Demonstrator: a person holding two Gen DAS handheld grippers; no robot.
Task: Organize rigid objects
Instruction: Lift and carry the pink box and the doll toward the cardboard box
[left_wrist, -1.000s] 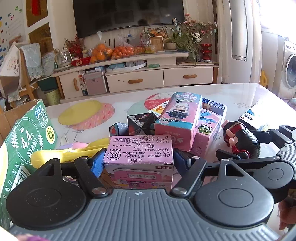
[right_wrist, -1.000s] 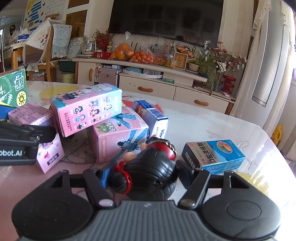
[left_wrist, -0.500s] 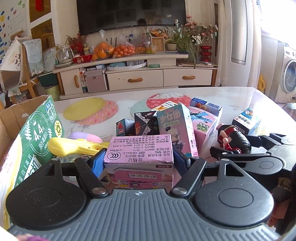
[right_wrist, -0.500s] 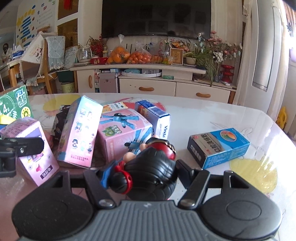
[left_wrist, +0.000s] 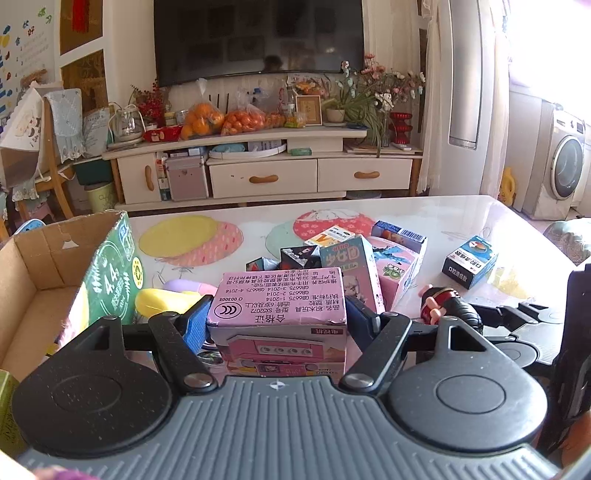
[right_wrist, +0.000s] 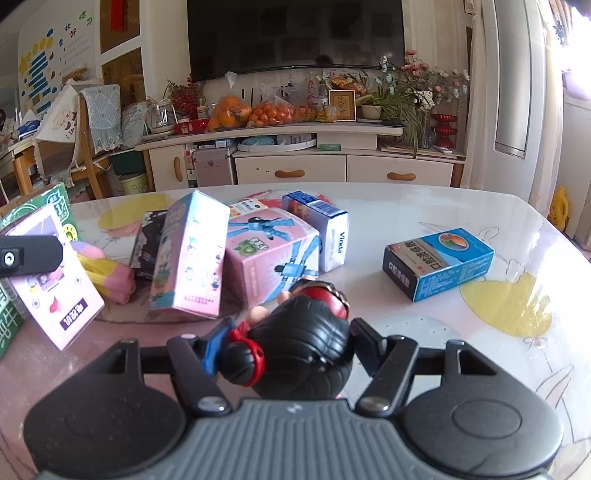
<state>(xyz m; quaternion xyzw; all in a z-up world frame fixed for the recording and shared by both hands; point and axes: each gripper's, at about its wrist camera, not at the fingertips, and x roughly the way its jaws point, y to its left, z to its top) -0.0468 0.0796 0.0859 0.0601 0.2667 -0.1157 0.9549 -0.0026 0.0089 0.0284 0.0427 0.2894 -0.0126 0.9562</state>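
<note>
My left gripper (left_wrist: 277, 314) is shut on a pink toy box (left_wrist: 277, 295) with printed text on top, held above the table beside the open cardboard box (left_wrist: 48, 258). The same pink box (right_wrist: 62, 291) shows at the left of the right wrist view. My right gripper (right_wrist: 290, 332) grips a black-haired toy figure (right_wrist: 306, 354) in red; its jaws are closing on it, both pads against the figure's head. From the left wrist view the figure (left_wrist: 443, 302) shows at the right, just off the table.
On the table (right_wrist: 406, 325) stand a tall pink-and-teal box (right_wrist: 192, 258), a pink box with a blue robot (right_wrist: 269, 254), a white-and-blue carton (right_wrist: 325, 229), a blue medicine box (right_wrist: 439, 262), black cubes (right_wrist: 147, 240) and a yellow-and-pink toy (right_wrist: 107, 273).
The tall pink-and-teal box, lying across the pile before, now stands on end. My left gripper rose with the pink box toward the cardboard box. The right gripper shifted with the figure.
</note>
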